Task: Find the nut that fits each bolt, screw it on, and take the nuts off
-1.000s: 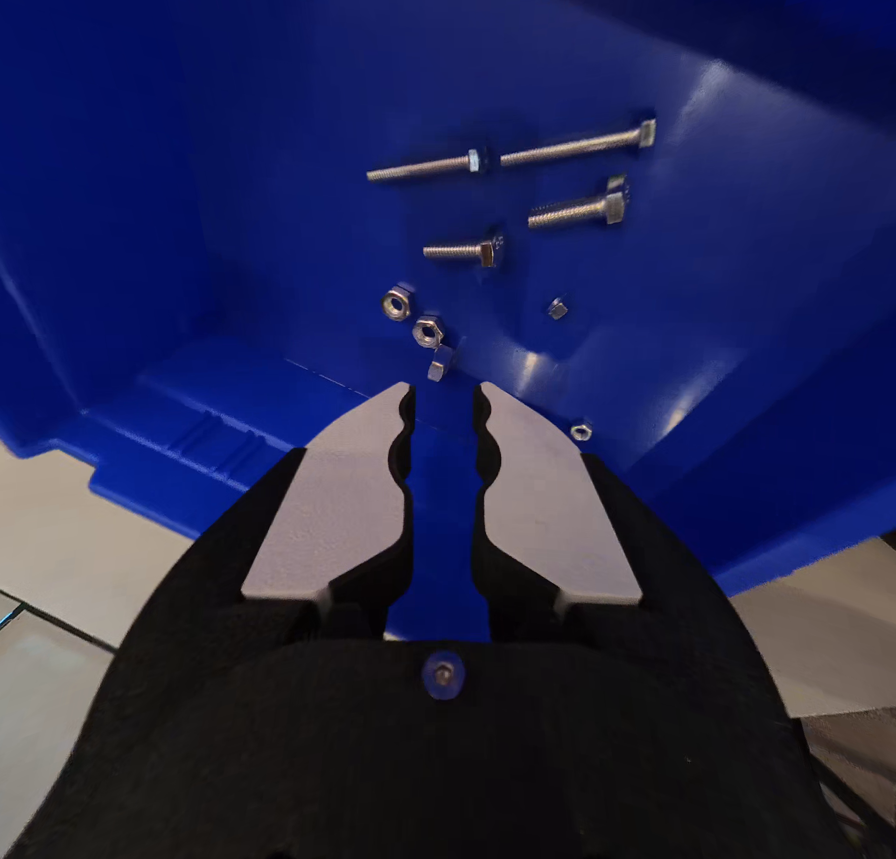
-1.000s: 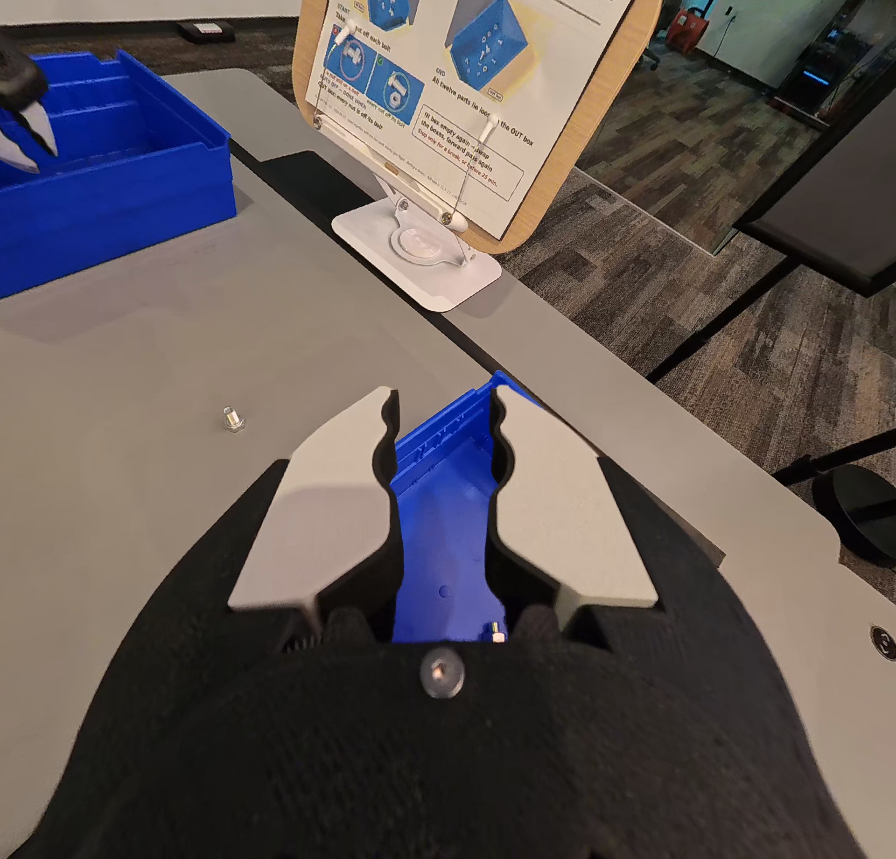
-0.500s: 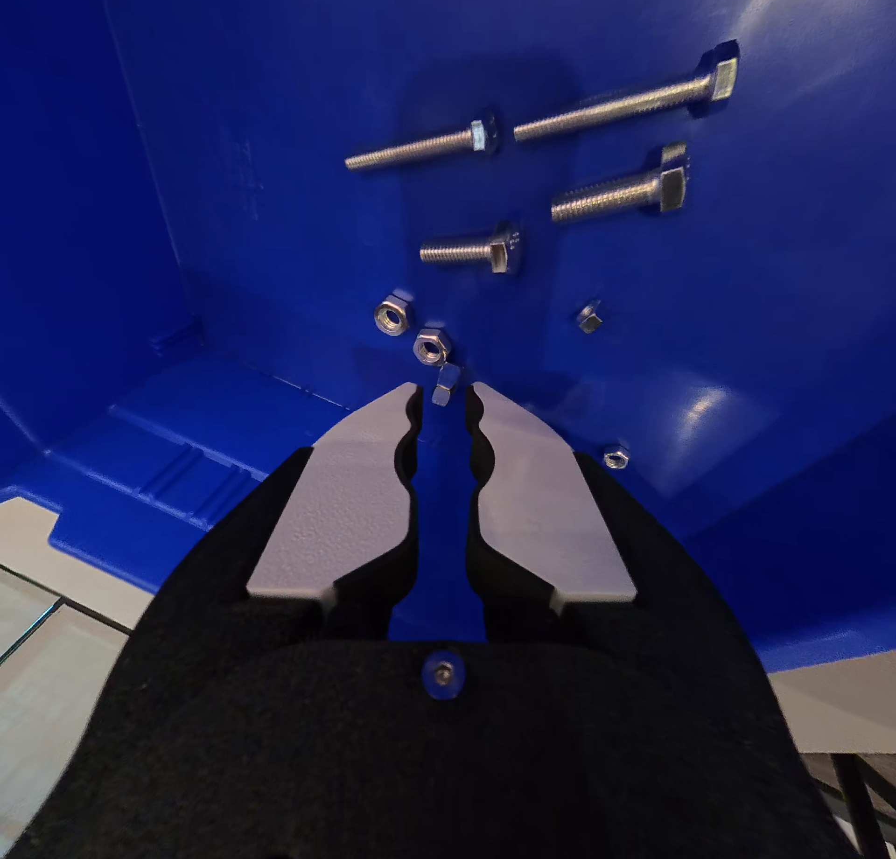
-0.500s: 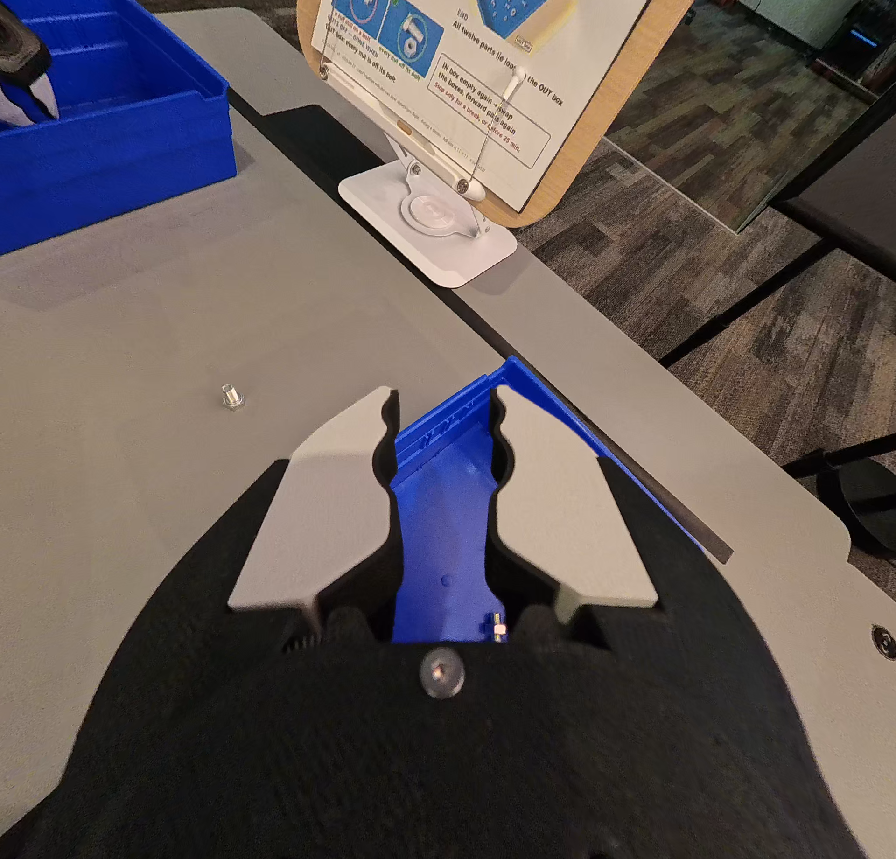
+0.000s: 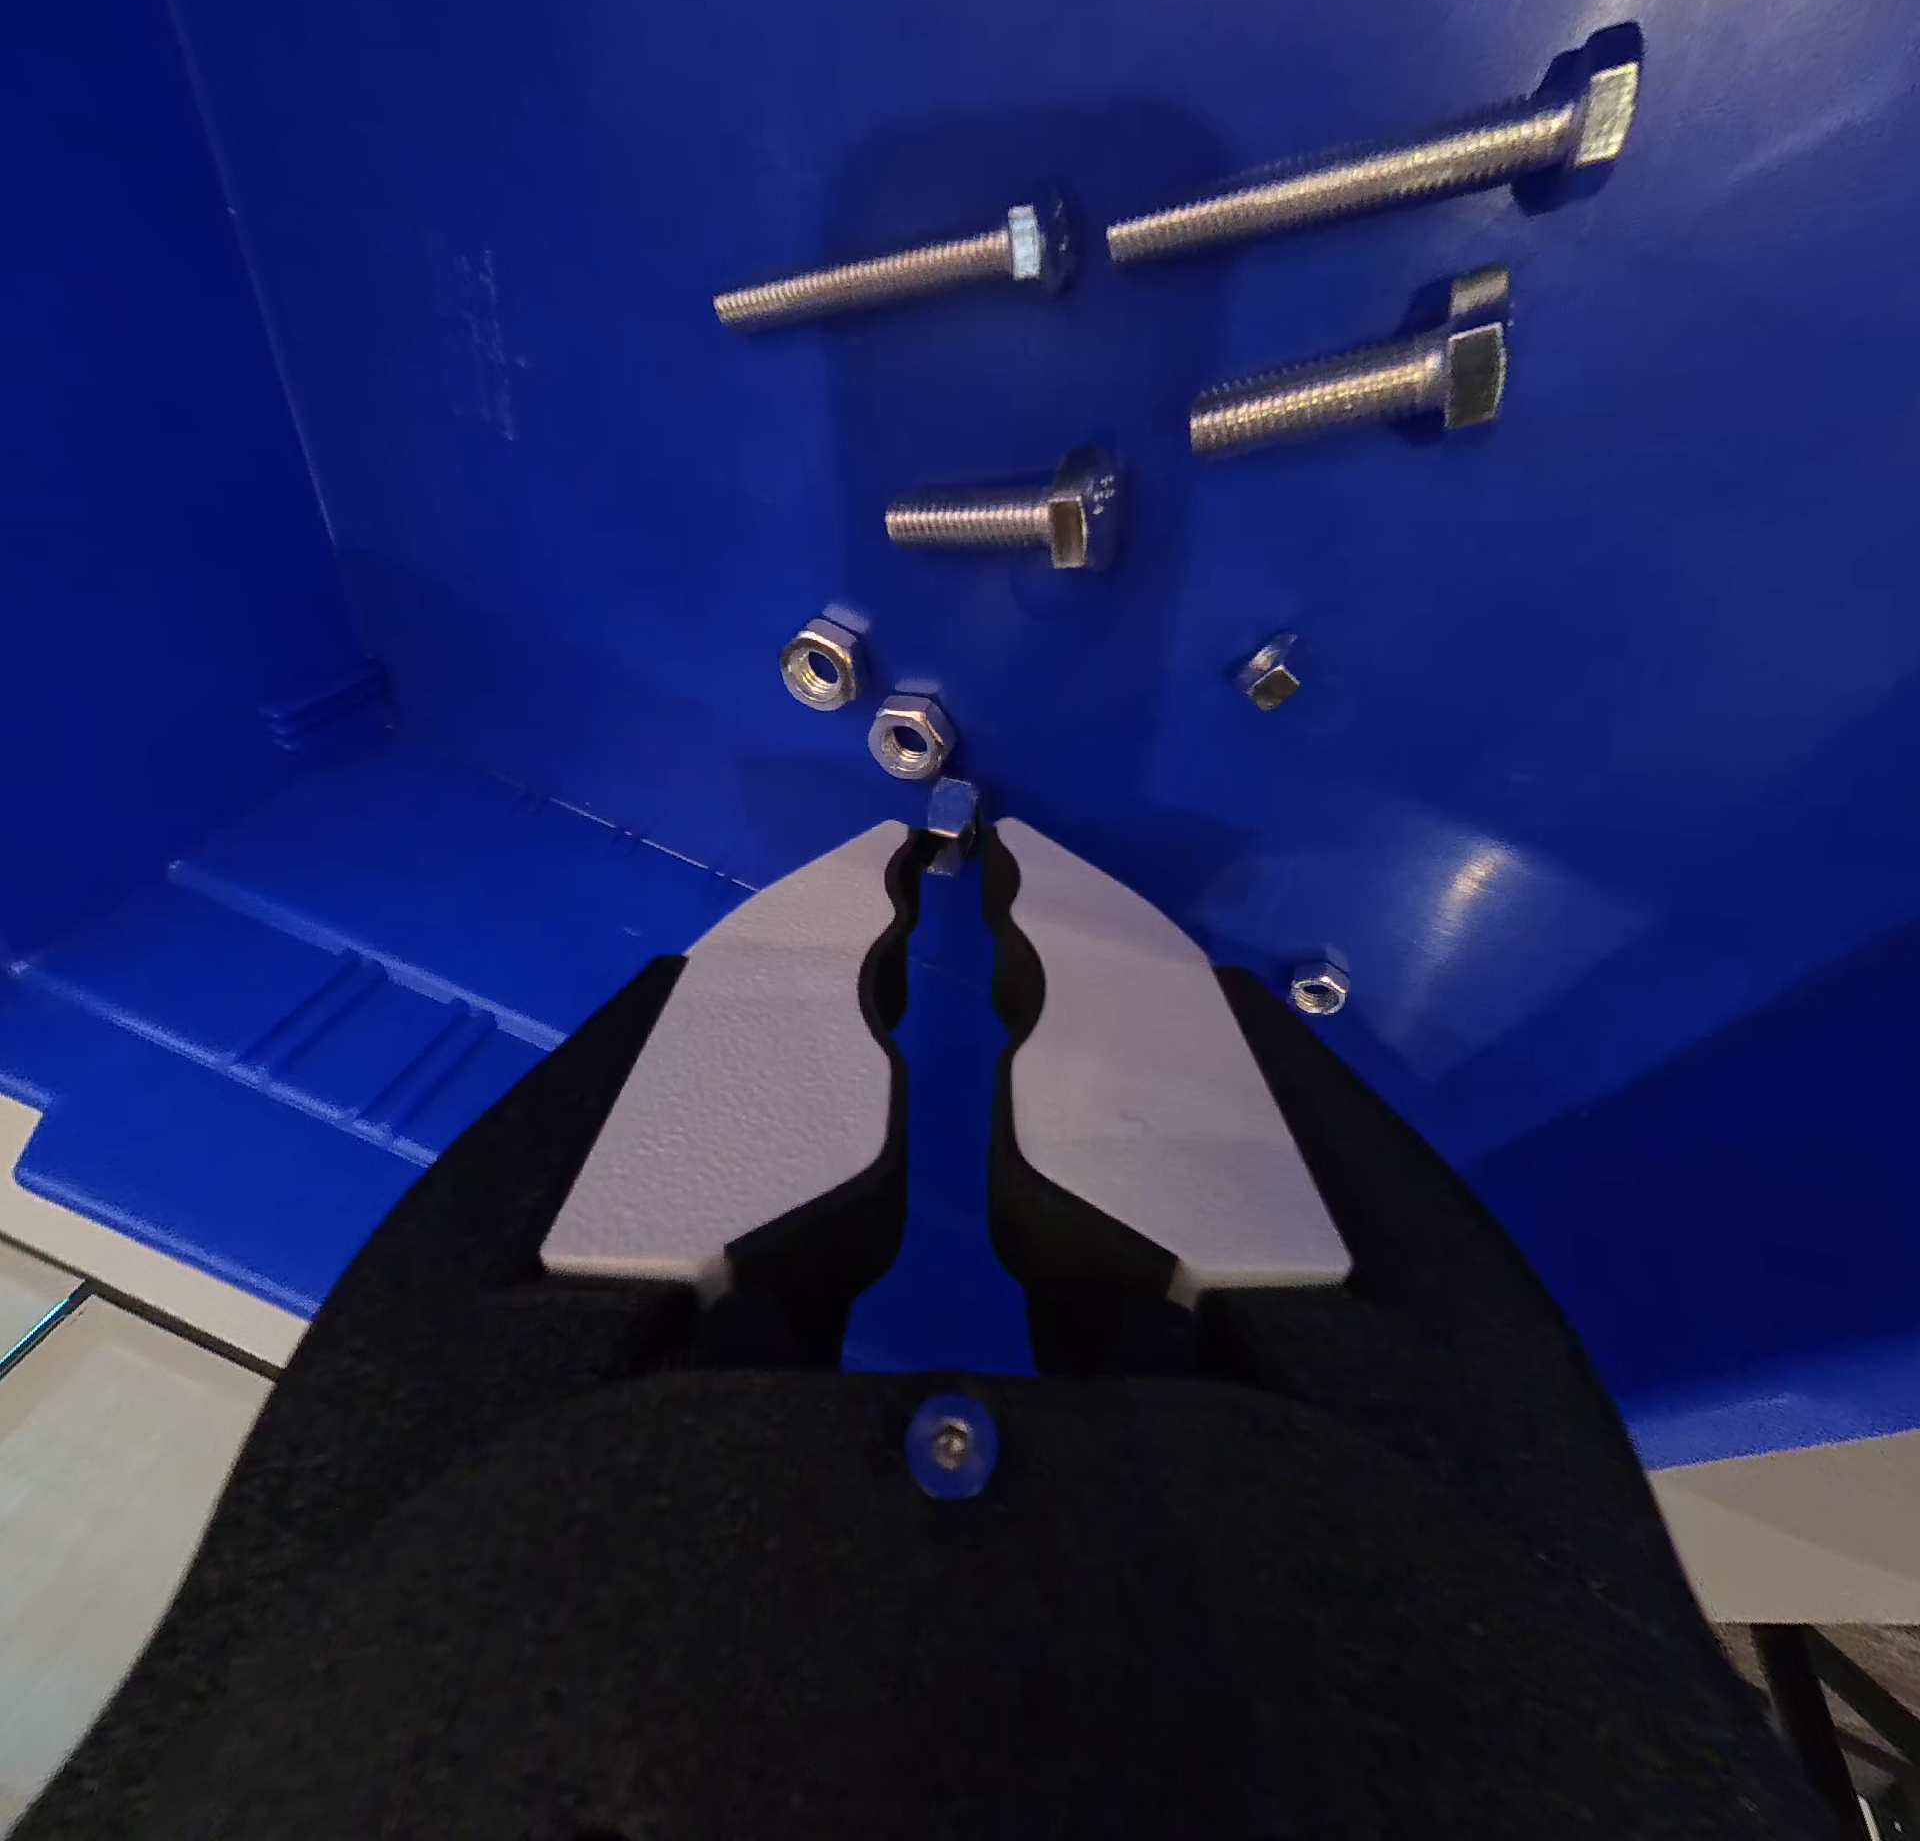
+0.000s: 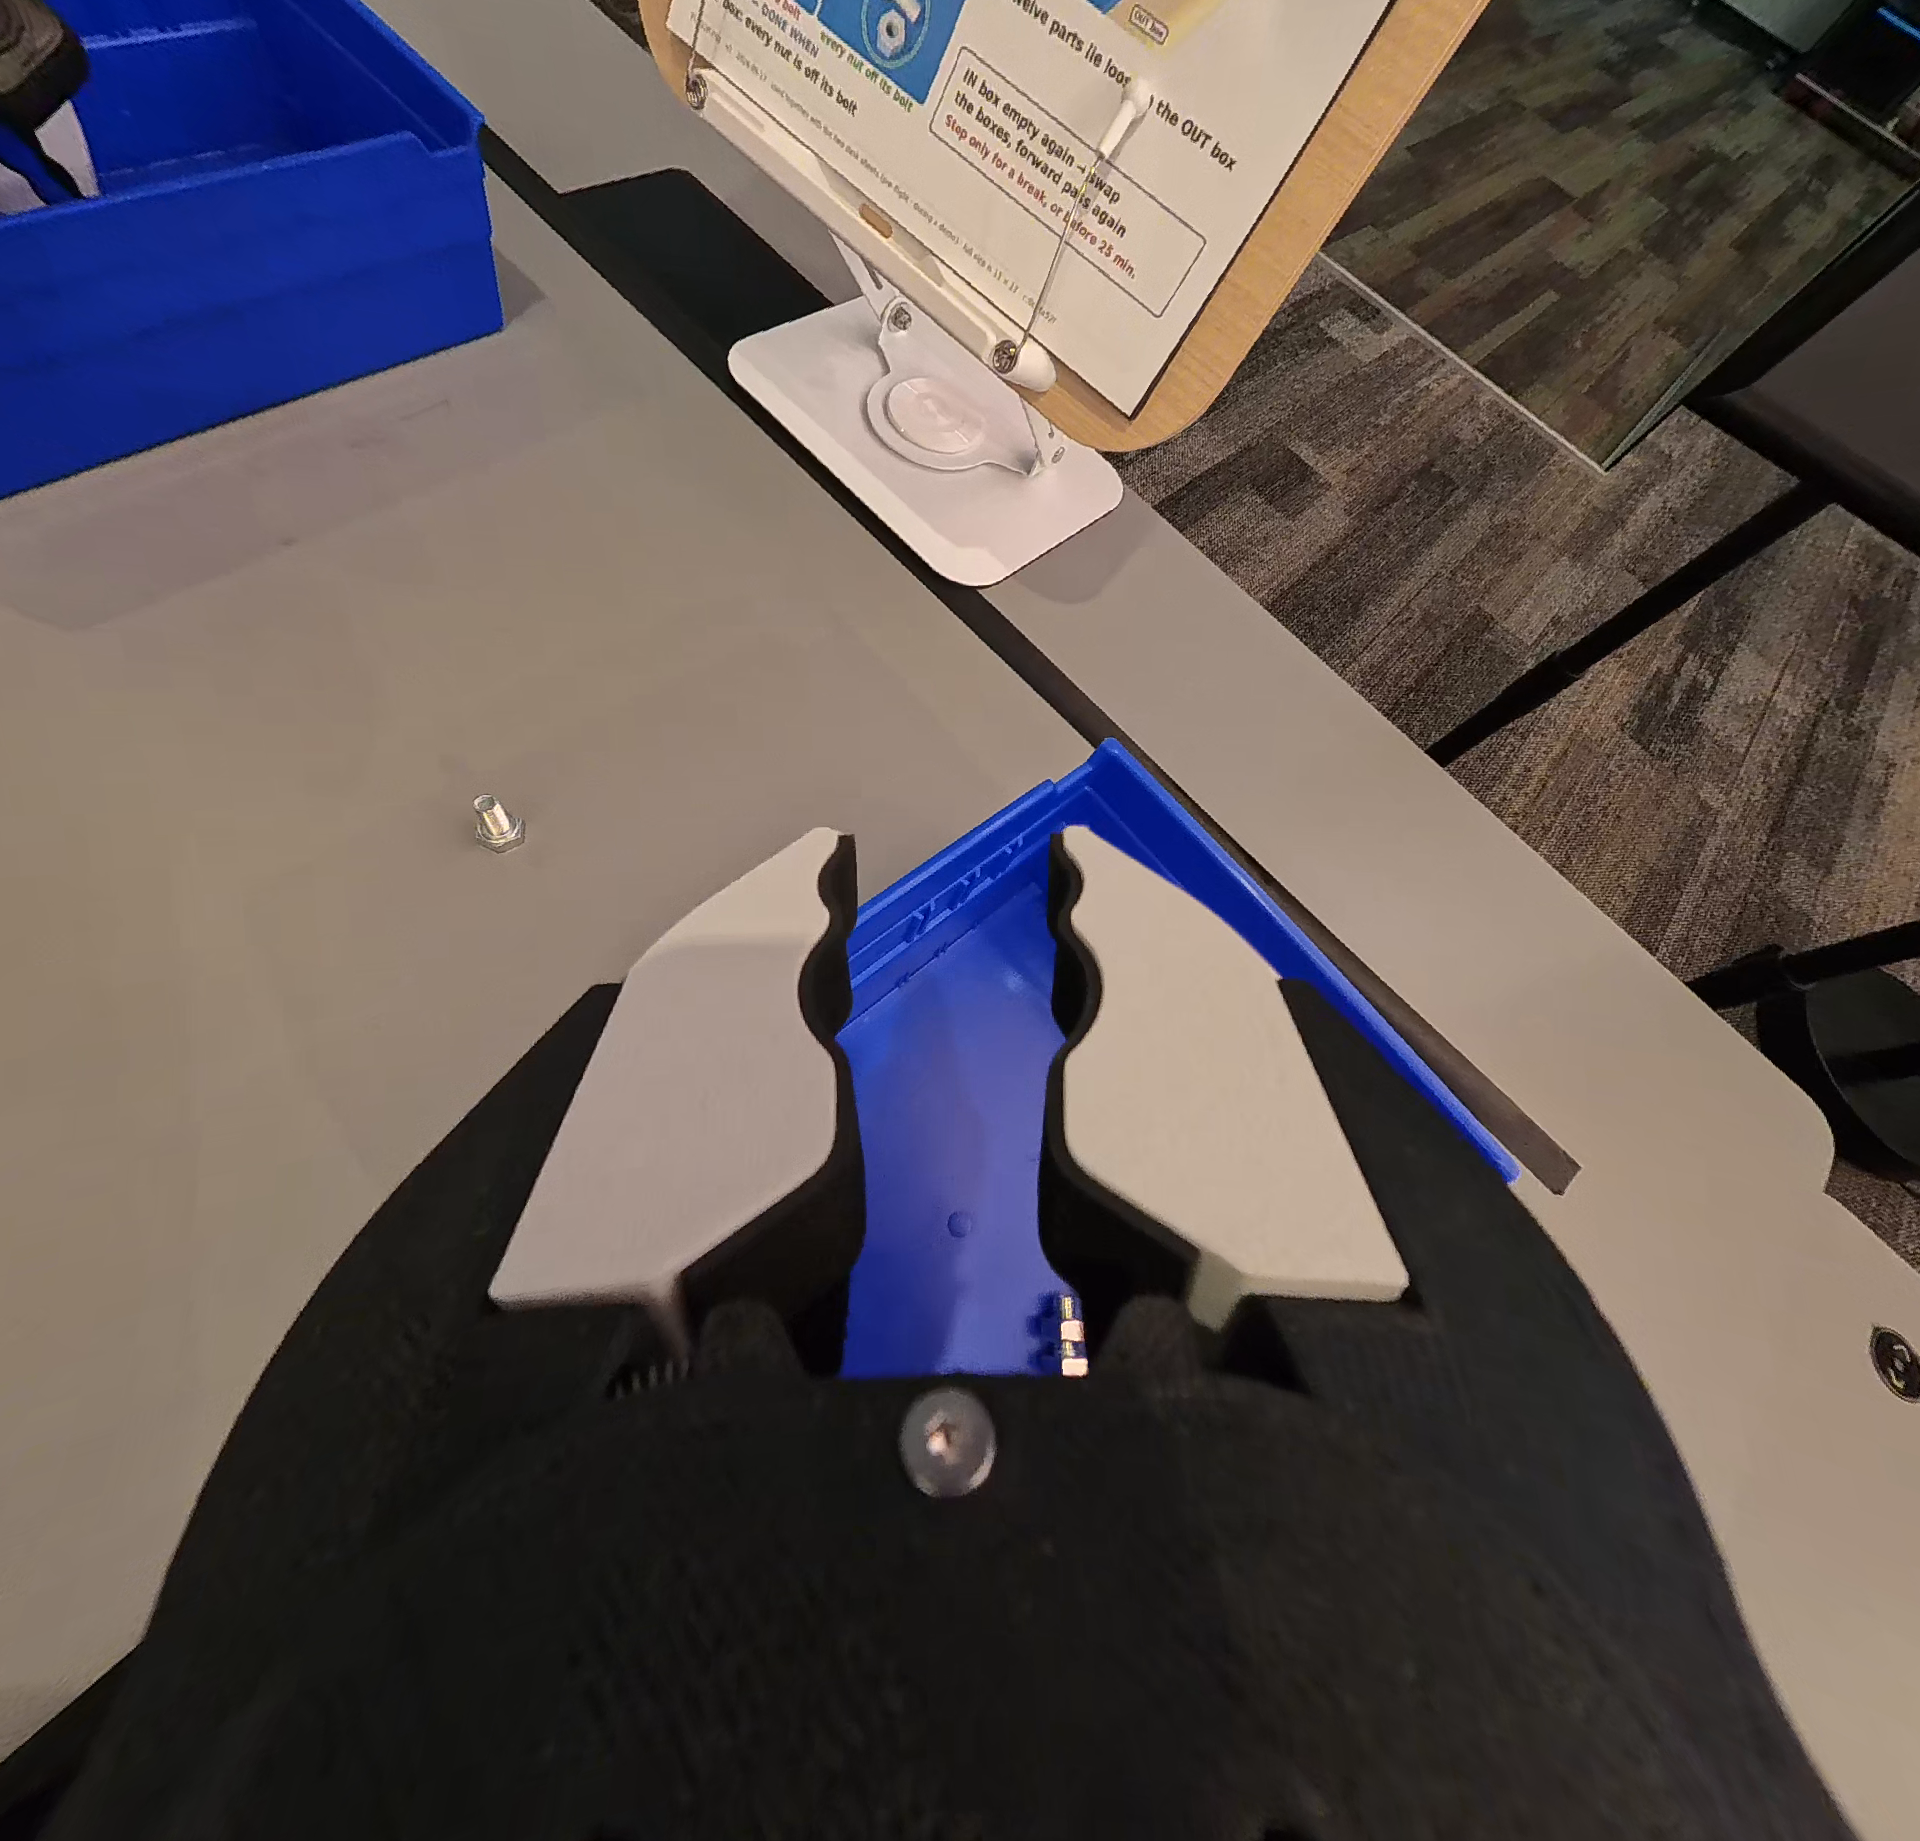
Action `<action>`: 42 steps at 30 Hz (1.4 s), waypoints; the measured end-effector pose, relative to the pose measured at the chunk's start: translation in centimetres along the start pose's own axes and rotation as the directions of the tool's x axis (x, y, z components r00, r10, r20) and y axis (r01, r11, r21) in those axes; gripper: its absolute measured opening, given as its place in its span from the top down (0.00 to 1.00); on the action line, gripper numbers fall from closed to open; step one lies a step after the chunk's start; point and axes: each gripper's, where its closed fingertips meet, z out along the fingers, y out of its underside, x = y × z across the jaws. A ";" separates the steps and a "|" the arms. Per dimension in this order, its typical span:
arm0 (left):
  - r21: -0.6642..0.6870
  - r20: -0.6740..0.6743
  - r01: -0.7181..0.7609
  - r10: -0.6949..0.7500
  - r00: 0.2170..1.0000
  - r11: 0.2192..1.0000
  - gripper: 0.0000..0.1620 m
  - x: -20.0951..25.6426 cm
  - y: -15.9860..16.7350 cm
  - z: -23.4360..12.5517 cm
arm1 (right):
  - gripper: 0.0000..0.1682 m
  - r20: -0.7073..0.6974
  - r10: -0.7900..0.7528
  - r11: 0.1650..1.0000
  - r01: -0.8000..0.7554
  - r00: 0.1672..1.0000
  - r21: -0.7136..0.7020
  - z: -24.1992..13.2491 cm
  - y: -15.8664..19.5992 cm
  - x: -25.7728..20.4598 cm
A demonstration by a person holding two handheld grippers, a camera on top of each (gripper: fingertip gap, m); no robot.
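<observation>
Left gripper (image 5: 951, 835), inside the blue bin (image 5: 416, 441): we see its fingers narrowed around an on-edge nut (image 5: 953, 823) at the very tips; whether they already pinch it we cannot tell. Two more nuts (image 5: 912, 738) lie just beyond, four bolts (image 5: 997, 524) farther in. We judge the step to be picking a nut; next, a firm close and lift without letting it slip out.

Right gripper (image 6: 951, 856) hangs open and empty over a second bin (image 6: 956, 1116). A short bolt (image 6: 497, 825) stands on the grey table (image 6: 312, 648), near an instruction board (image 6: 1039, 129). Patterned carpet (image 6: 1558, 441) lies beyond.
</observation>
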 end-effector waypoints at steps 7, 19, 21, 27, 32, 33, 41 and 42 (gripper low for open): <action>0.020 -0.014 0.032 -0.032 0.999 0.999 0.95 0.2 -0.1 -0.1 | 0.79 0.004 0.004 1.000 -0.004 1.000 -0.008 0.1 0.3 0.1; 0.550 -0.096 0.345 -0.353 0.931 0.761 0.95 -2.0 -7.6 -18.2 | 0.79 0.001 0.011 1.000 -0.011 1.000 -0.012 0.0 0.4 0.2; 0.635 -0.282 0.413 -0.302 0.911 0.653 0.95 1.5 -11.6 -22.3 | 0.79 0.003 0.007 1.000 -0.007 1.000 -0.015 0.1 0.4 0.1; 0.548 -0.611 0.492 -0.078 0.788 0.676 0.95 13.4 -22.0 -22.1 | 0.79 0.017 -0.017 0.999 0.018 1.000 -0.039 0.5 0.4 -0.7; 0.389 -0.715 0.458 -0.052 0.697 0.799 0.95 19.0 -26.7 -16.9 | 0.79 0.030 -0.025 0.999 0.026 0.999 -0.037 0.6 0.3 -1.1; 0.359 -0.723 0.444 -0.056 0.689 0.821 0.95 19.5 -27.2 -16.0 | 0.79 0.029 -0.027 0.999 0.028 0.999 -0.036 0.6 0.3 -1.1; 0.266 -0.746 0.391 -0.069 0.663 0.881 0.95 20.8 -29.7 -13.3 | 0.79 0.039 -0.029 0.999 0.030 0.999 -0.033 0.8 0.2 -1.2; 0.254 -0.740 0.380 -0.074 0.669 0.889 0.95 20.9 -29.7 -12.9 | 0.79 0.042 -0.029 0.999 0.031 0.999 -0.032 0.8 0.2 -1.2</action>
